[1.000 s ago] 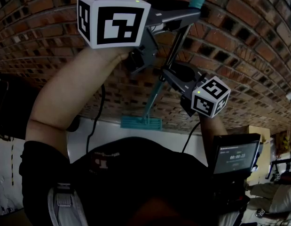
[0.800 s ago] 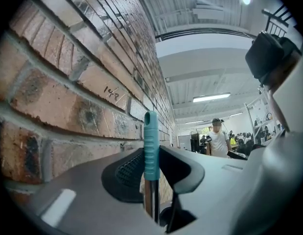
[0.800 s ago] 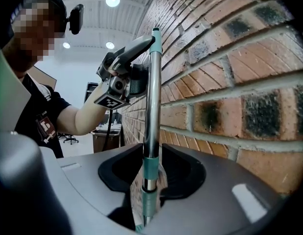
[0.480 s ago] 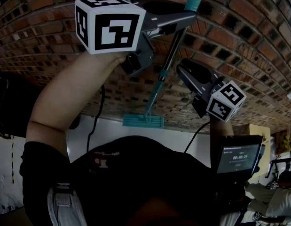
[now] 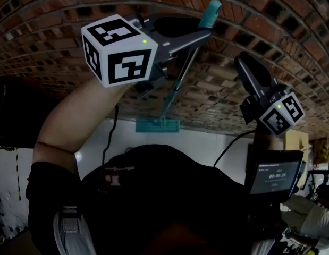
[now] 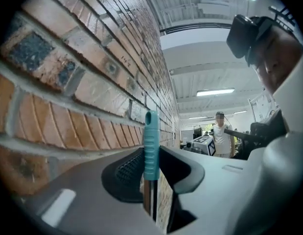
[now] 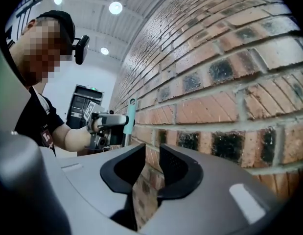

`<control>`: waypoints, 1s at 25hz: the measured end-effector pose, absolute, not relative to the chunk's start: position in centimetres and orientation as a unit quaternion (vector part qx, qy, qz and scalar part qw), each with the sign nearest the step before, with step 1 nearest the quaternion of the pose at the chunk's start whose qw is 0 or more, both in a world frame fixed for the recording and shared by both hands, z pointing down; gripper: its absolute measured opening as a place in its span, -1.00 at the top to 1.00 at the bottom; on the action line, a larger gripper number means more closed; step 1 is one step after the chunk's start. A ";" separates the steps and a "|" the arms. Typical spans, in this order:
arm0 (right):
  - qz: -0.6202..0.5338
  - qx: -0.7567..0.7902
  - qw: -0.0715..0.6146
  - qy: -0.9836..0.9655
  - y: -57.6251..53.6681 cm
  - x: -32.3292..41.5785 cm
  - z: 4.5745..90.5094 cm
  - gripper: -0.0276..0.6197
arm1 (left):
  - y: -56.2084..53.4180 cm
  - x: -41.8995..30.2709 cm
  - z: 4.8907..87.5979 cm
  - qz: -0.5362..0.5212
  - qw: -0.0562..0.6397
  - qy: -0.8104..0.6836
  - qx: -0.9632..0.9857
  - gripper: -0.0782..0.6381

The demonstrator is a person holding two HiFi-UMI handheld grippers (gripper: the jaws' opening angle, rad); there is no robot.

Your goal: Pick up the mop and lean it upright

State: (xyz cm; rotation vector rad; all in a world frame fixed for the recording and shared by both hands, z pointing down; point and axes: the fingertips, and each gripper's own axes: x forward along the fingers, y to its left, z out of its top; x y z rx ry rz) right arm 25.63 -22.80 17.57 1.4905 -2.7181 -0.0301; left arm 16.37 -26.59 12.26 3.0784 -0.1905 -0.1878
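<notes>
The mop stands nearly upright against the brick wall (image 5: pixel 58 31). Its teal grip (image 5: pixel 210 14) is at the top, the thin shaft (image 5: pixel 177 84) slants down, and the teal head (image 5: pixel 158 125) rests at the wall's foot. My left gripper (image 5: pixel 199 33) is shut on the handle just below the teal grip (image 6: pixel 151 146), which stands between the jaws (image 6: pixel 152 165). My right gripper (image 5: pixel 244 62) hangs to the right of the shaft, apart from it. Its jaws (image 7: pixel 152 163) have just been closing with nothing between them, and a gap still shows. The mop grip (image 7: pixel 130 114) shows beyond them.
A screen (image 5: pixel 276 177) on a stand sits low at the right, with a cable (image 5: pixel 108 137) running down the left. A pale strip of floor (image 5: pixel 201 142) lies at the wall's base. A person (image 6: pixel 221 140) stands far off along the wall.
My right gripper has left the mop shaft and swung away to the right. My left gripper has sunk a little with the handle still in it.
</notes>
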 end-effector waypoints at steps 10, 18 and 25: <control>-0.021 0.506 0.022 -0.862 -23.6 27.0 21.1 0.85 | -26.8 17.0 23.1 -0.039 0.041 -0.070 0.996 0.52; -0.018 0.507 0.018 -0.862 -23.6 27.3 24.1 0.87 | -26.7 17.2 31.4 -0.018 0.048 -0.081 0.995 0.52; -0.004 0.501 0.029 -0.865 -23.3 27.9 31.4 0.87 | -26.7 17.6 38.5 -0.006 0.033 -0.090 0.995 0.52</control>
